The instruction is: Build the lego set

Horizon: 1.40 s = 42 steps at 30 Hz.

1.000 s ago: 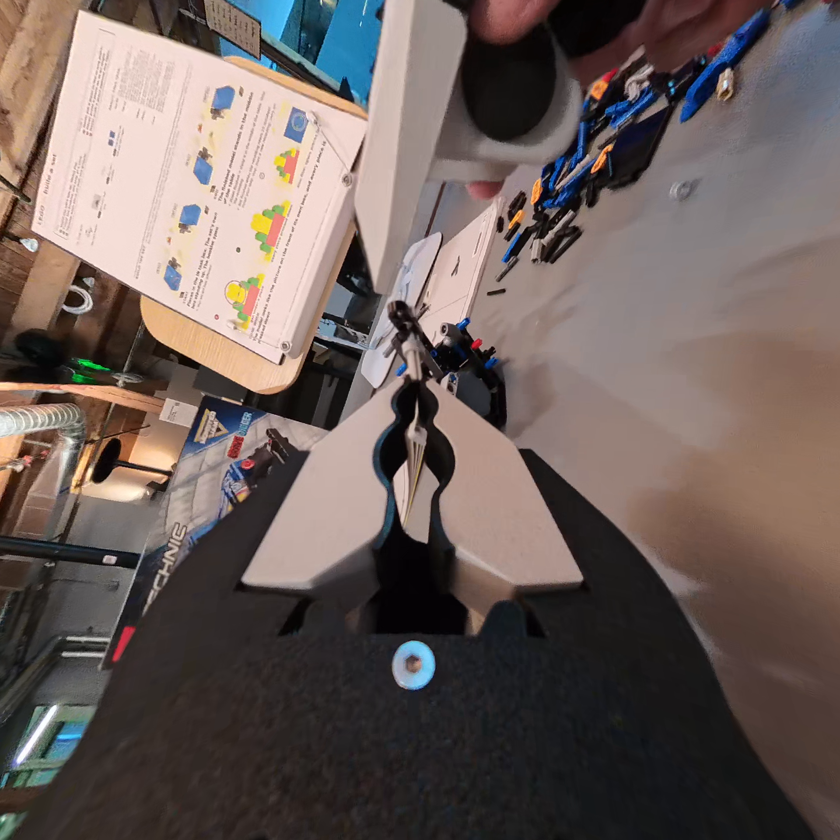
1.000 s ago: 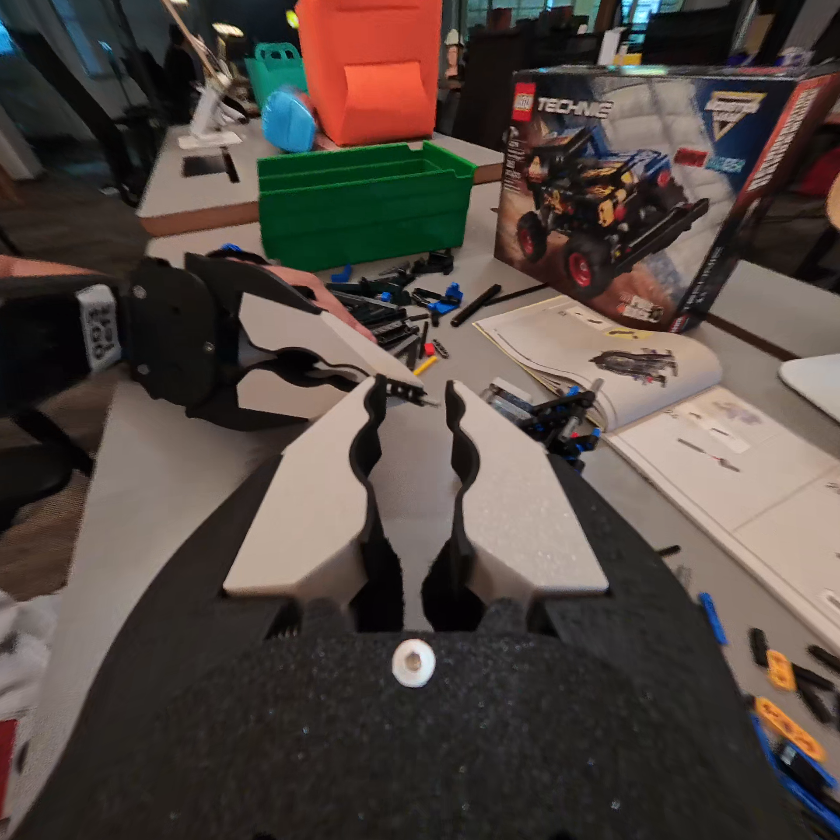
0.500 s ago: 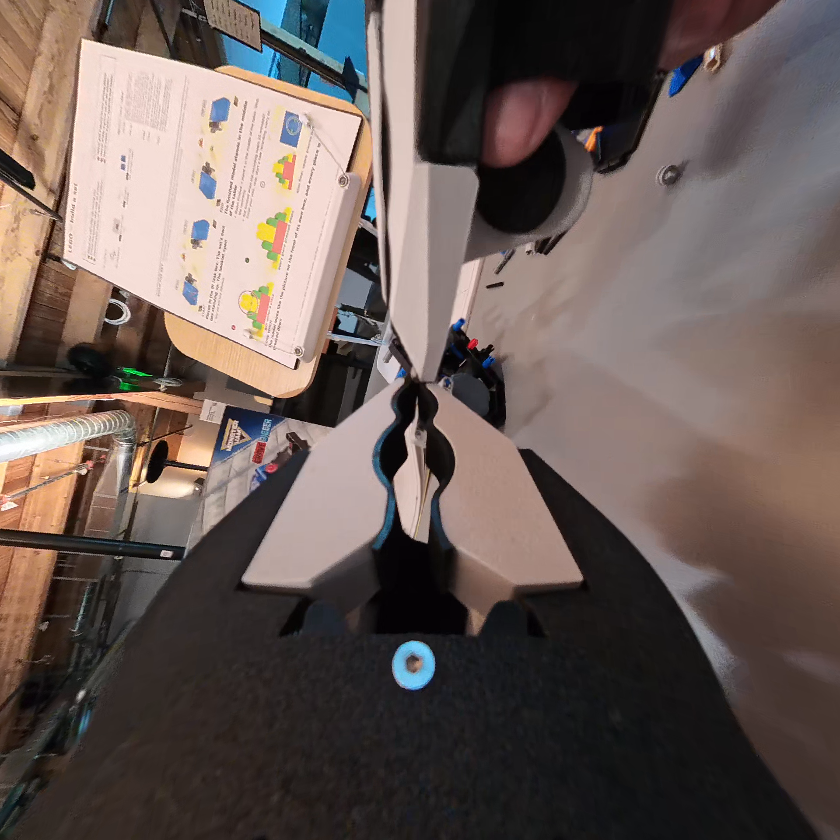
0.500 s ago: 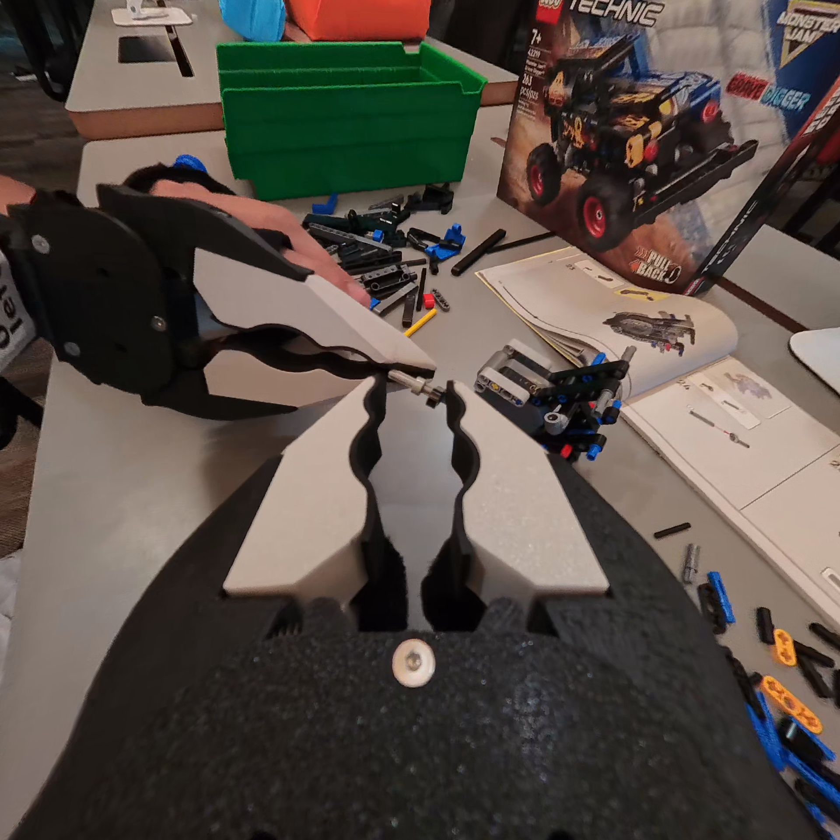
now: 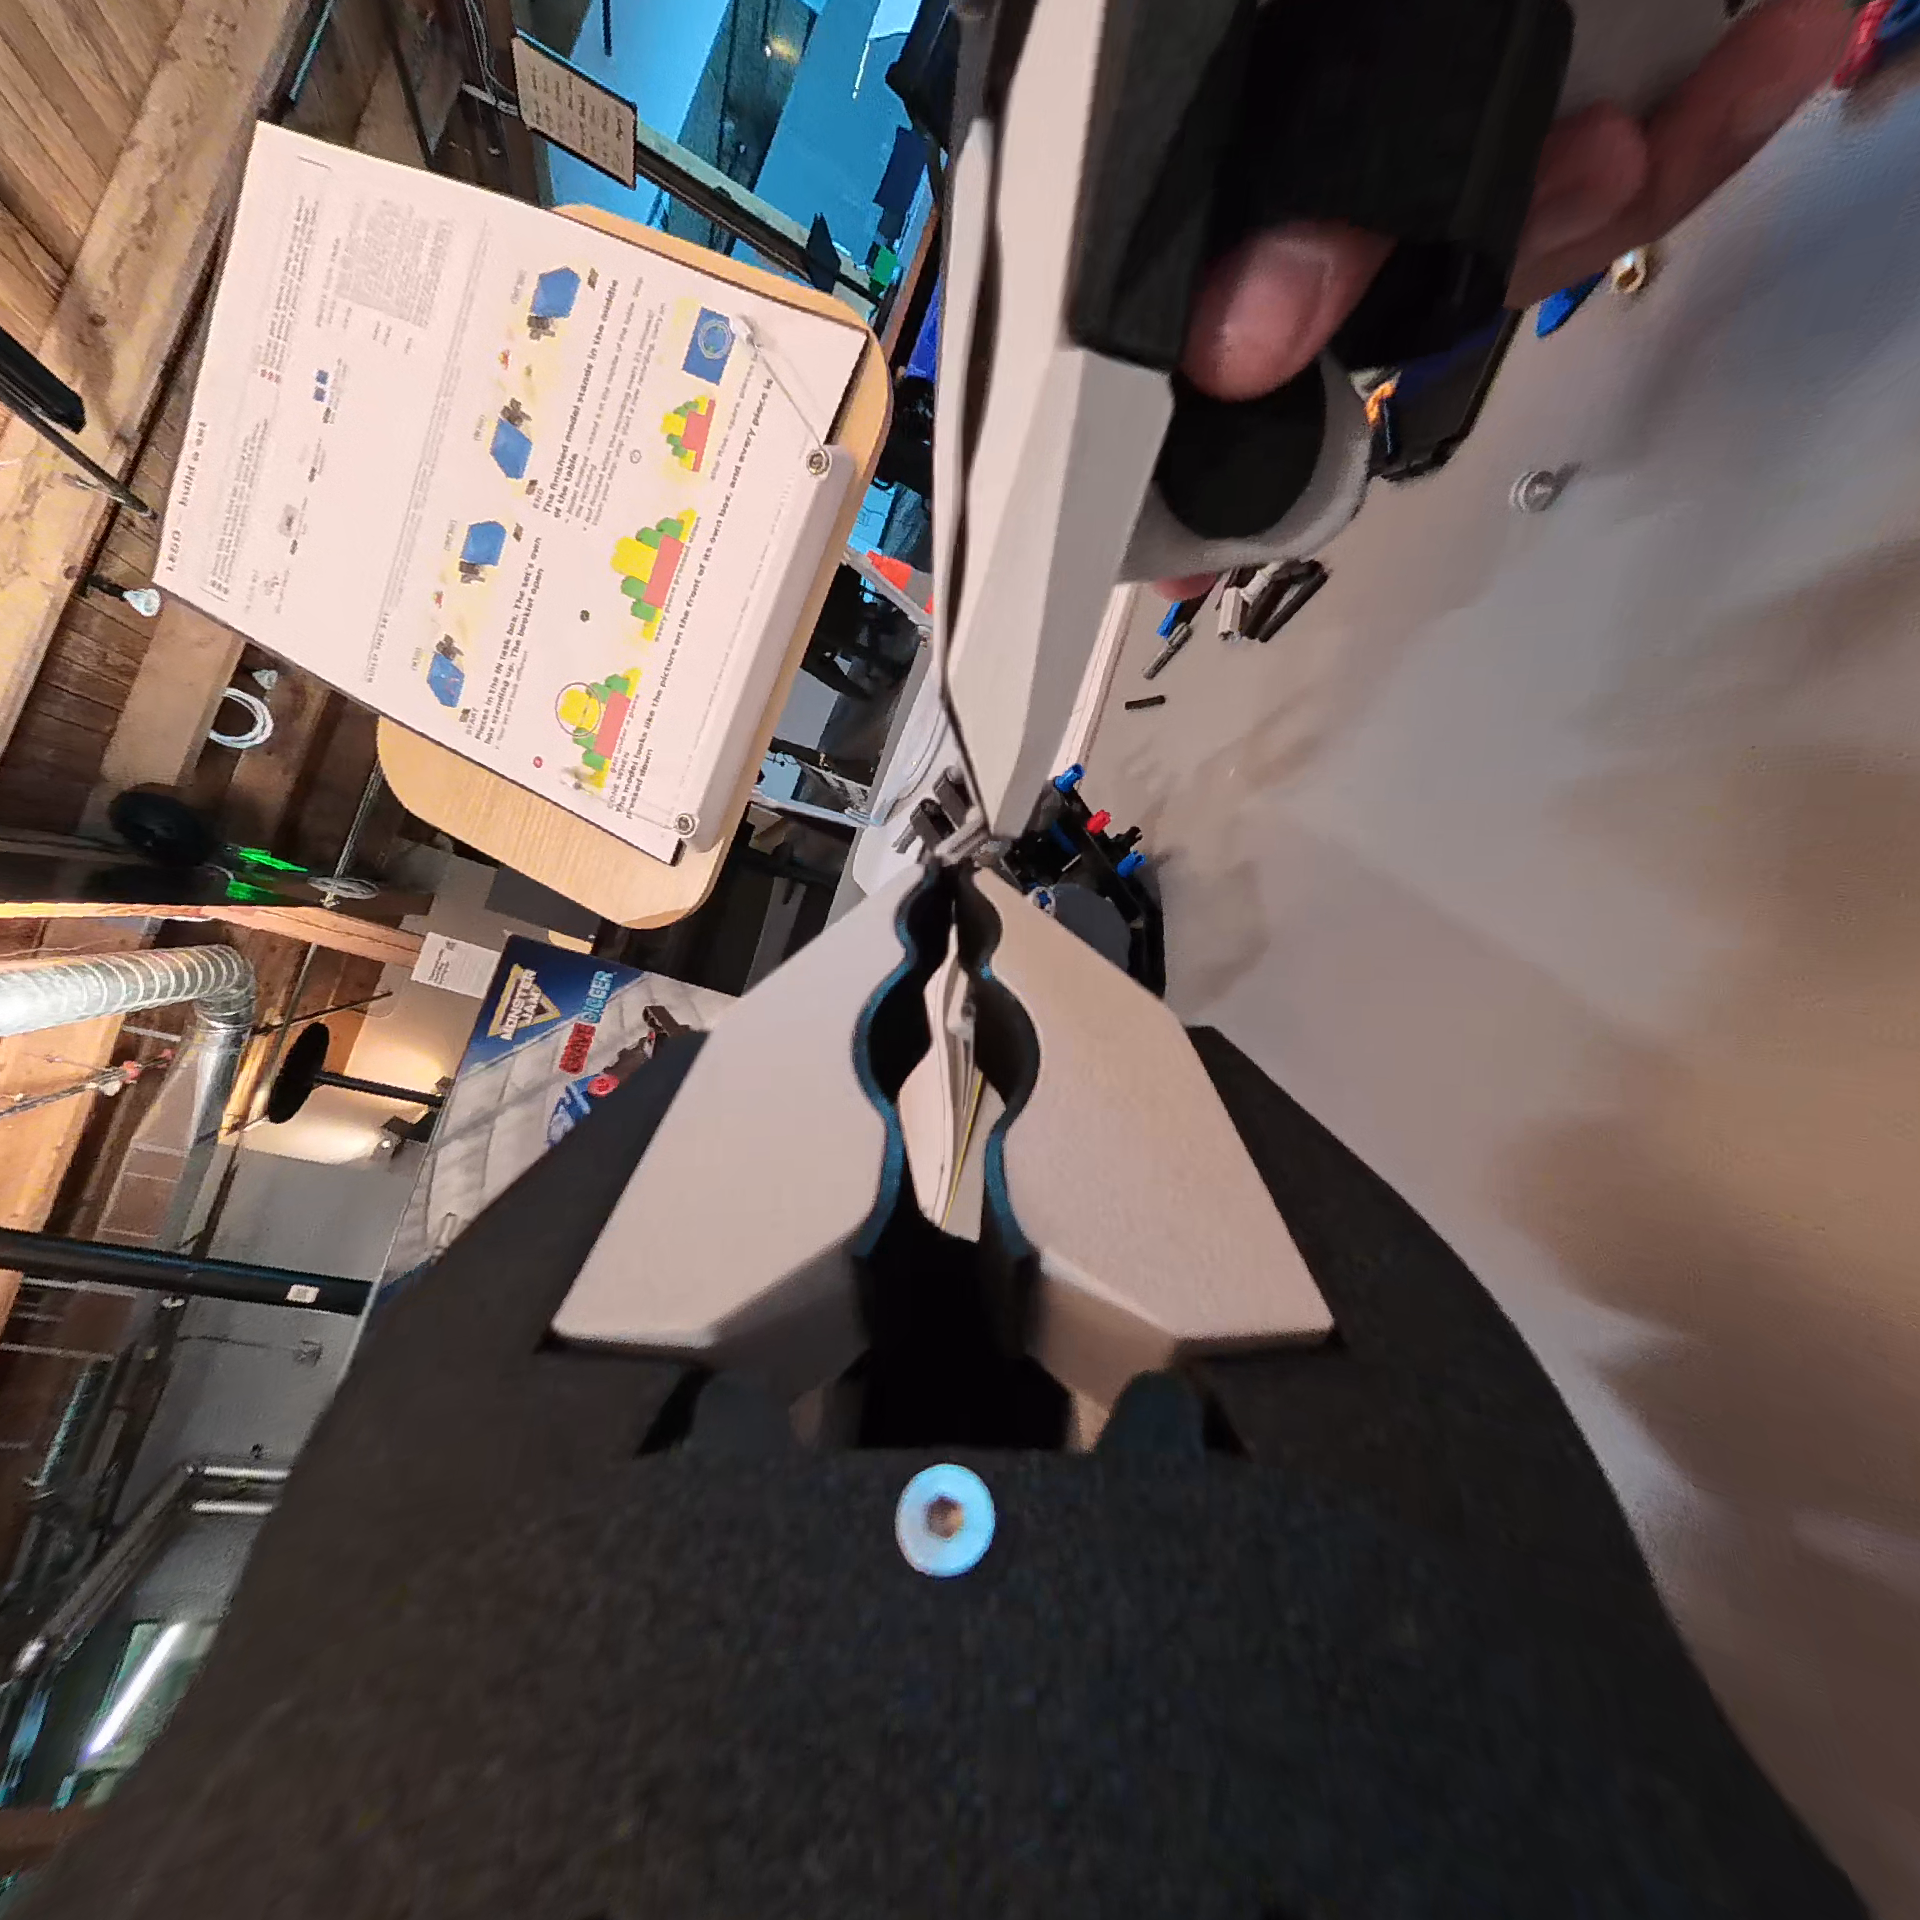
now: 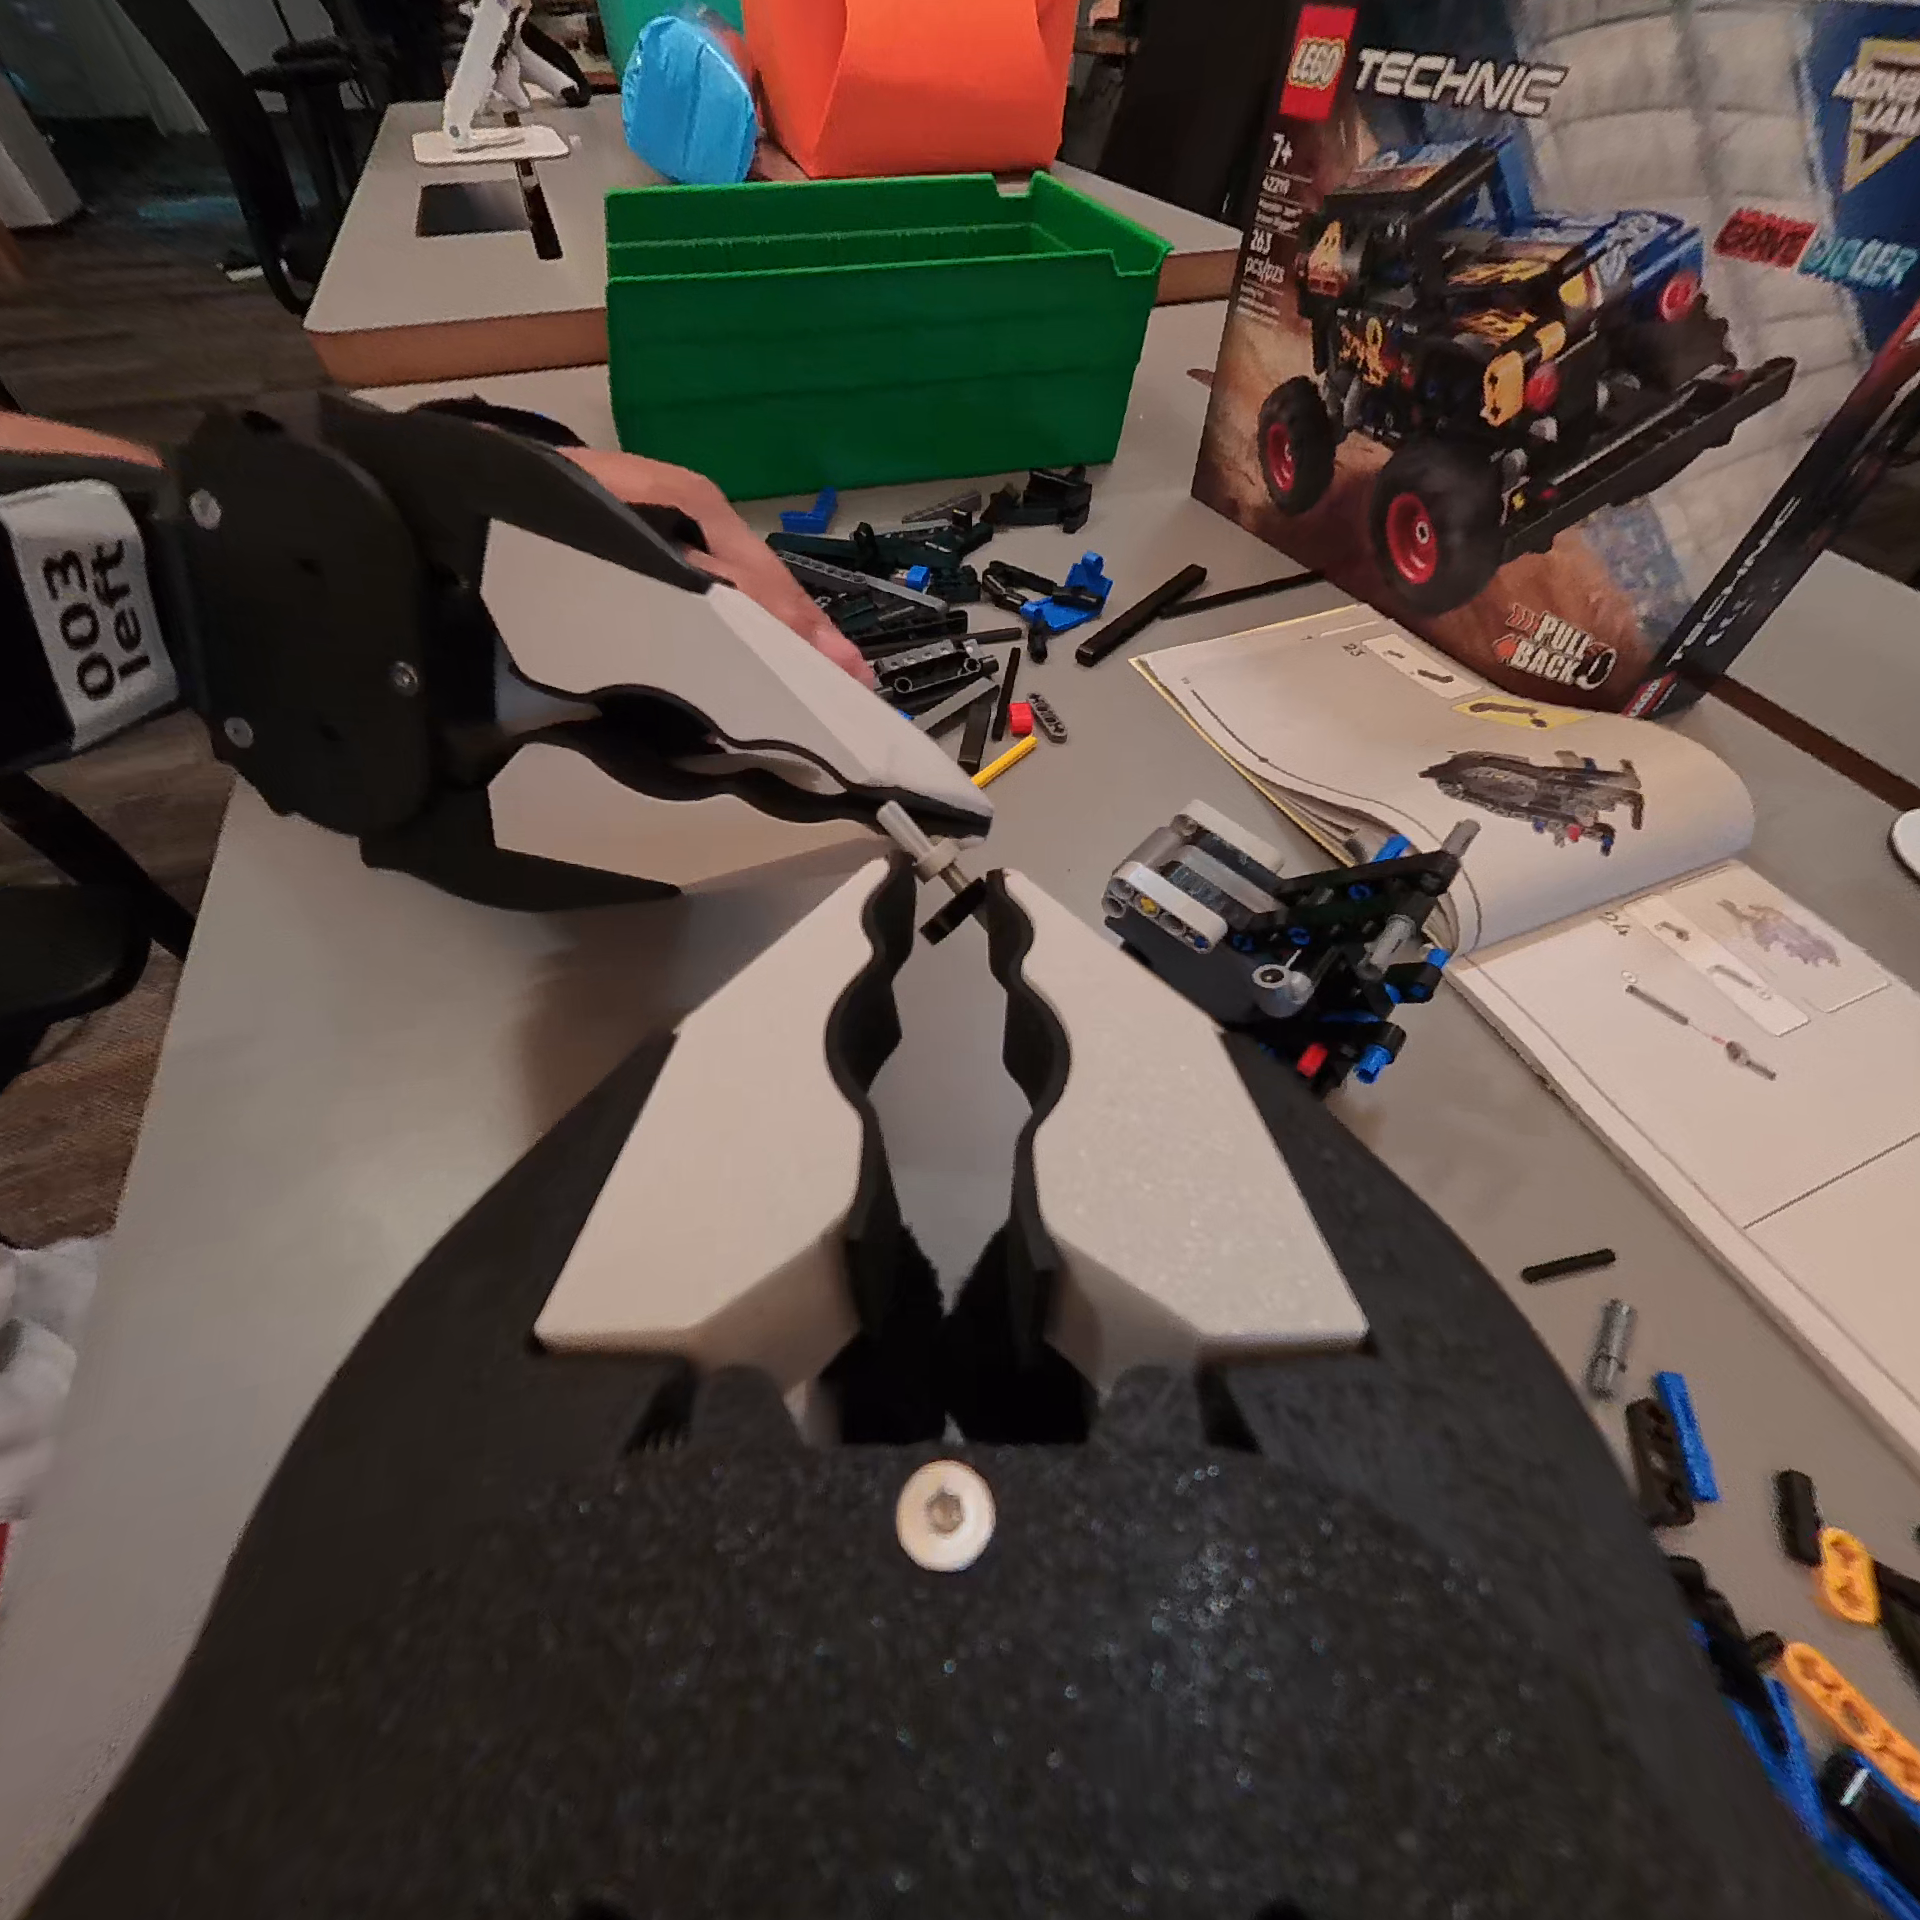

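Observation:
My left gripper [image 5: 948, 878] is shut on a thin grey axle [image 6: 920, 840] and holds it above the grey table [image 6: 520, 987]. It shows from the side in the right wrist view [image 6: 935, 819]. A small black piece [image 6: 951, 916] sits on the axle's free end. My right gripper [image 6: 948, 888] meets it tip to tip, and its jaws have narrowed onto that black piece. In the left wrist view the right gripper [image 5: 987, 821] comes down from above. The partly built black, grey and blue chassis [image 6: 1278, 935] lies on the table just right of both tips.
An open instruction booklet [image 6: 1455, 790] lies right of the chassis, in front of the upright set box [image 6: 1507, 364]. A green bin [image 6: 873, 343] stands at the back behind a pile of loose parts [image 6: 935, 613]. More blue, orange and black parts [image 6: 1818, 1621] lie at the near right. My two grippers' fingertips are within a few centimetres of each other.
My right gripper has moved in to the axle's end and its jaws have closed down around the black piece. My left gripper has kept its hold on the axle.

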Available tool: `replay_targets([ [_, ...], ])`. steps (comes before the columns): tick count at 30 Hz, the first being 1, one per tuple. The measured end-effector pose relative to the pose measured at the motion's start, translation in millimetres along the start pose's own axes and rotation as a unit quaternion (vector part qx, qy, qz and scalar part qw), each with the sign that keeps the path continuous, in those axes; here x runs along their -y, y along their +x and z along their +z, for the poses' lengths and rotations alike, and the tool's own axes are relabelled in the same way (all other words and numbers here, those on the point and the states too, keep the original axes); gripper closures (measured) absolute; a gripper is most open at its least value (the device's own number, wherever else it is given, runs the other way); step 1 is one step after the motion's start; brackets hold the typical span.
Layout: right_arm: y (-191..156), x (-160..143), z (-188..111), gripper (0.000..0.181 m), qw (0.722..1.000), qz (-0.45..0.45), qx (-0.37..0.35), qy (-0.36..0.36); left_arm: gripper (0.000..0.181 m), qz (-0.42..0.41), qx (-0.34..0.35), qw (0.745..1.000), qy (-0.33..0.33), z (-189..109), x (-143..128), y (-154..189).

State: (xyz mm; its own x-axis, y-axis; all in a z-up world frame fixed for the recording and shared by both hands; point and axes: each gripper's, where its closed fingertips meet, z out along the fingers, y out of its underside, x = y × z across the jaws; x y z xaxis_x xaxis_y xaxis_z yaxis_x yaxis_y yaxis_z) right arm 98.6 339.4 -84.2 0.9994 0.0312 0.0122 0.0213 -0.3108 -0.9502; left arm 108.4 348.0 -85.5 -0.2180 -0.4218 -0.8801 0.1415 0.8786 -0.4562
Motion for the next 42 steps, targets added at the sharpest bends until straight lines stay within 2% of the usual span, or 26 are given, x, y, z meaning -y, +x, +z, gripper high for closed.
replay_targets([
  [4,5.0,0.6,-6.1,0.169,0.992,-0.119,-0.029,0.003,0.181,-0.085,-0.053,0.995,0.021,0.7,-1.2,1.7],
  [5,3.0,0.6,-8.5,0.169,0.985,-0.171,-0.034,0.003,0.181,-0.127,-0.092,0.987,0.034,-0.2,-0.5,4.2],
  [7,5.0,2.8,-14.5,0.170,0.956,-0.283,-0.077,0.005,0.181,-0.248,-0.178,0.951,0.044,-2.0,-2.8,7.4],
  [9,2.9,7.1,-19.2,0.176,0.918,-0.380,-0.116,0.008,0.175,-0.382,-0.273,0.881,0.059,-5.5,1.1,10.5],
  [11,-2.0,9.4,-20.8,0.176,0.883,-0.449,-0.140,0.006,0.172,-0.499,-0.343,0.790,0.097,-12.0,11.5,5.4],
  [14,-14.0,7.4,-19.1,0.176,0.868,-0.478,-0.132,0.015,0.166,-0.606,-0.413,0.666,0.137,-19.8,22.9,-3.2],
  [16,-16.2,7.2,-18.6,0.176,0.851,-0.506,-0.139,0.012,0.165,-0.631,-0.453,0.614,0.140,-25.0,27.8,-1.3],
  [19,-22.9,5.2,-16.8,0.176,0.806,-0.573,-0.147,0.014,0.163,-0.648,-0.492,0.566,0.131,-29.8,31.9,5.3],
  [22,-33.9,6.2,-16.6,0.176,0.757,-0.634,-0.158,0.026,0.167,-0.649,-0.518,0.543,0.121,-33.9,34.0,11.8],
  [23,-36.1,5.5,-16.2,0.176,0.748,-0.644,-0.160,0.026,0.167,-0.646,-0.531,0.535,0.118,-36.8,35.4,15.2],
  [27,-39.7,4.9,-16.5,0.176,0.727,-0.666,-0.162,0.028,0.176,-0.649,-0.557,0.503,0.126,-43.7,38.9,16.4],
  [29,-41.2,3.5,-16.3,0.176,0.719,-0.676,-0.160,0.028,0.176,-0.648,-0.559,0.500,0.128,-44.3,39.0,17.4],
  [31,-38.6,0.7,-15.2,0.175,0.719,-0.673,-0.170,0.020,0.177,-0.645,-0.556,0.510,0.125,-42.8,37.2,19.5],
  [32,-36.9,0.7,-14.2,0.175,0.734,-0.655,-0.177,0.018,0.177,-0.644,-0.551,0.516,0.126,-41.2,36.2,19.0],
  [34,-33.1,2.2,-12.4,0.174,0.785,-0.594,-0.174,0.014,0.177,-0.644,-0.538,0.527,0.132,-38.3,34.0,16.0],
  [39,-19.8,24.9,-20.3,0.141,0.903,-0.398,-0.154,0.052,0.178,-0.668,-0.475,0.540,0.192,-31.3,34.4,-11.3],
  [42,-14.4,28.9,-17.6,0.138,0.939,-0.310,-0.139,0.050,0.177,-0.687,-0.439,0.538,0.214,-27.2,33.5,-22.3],
])
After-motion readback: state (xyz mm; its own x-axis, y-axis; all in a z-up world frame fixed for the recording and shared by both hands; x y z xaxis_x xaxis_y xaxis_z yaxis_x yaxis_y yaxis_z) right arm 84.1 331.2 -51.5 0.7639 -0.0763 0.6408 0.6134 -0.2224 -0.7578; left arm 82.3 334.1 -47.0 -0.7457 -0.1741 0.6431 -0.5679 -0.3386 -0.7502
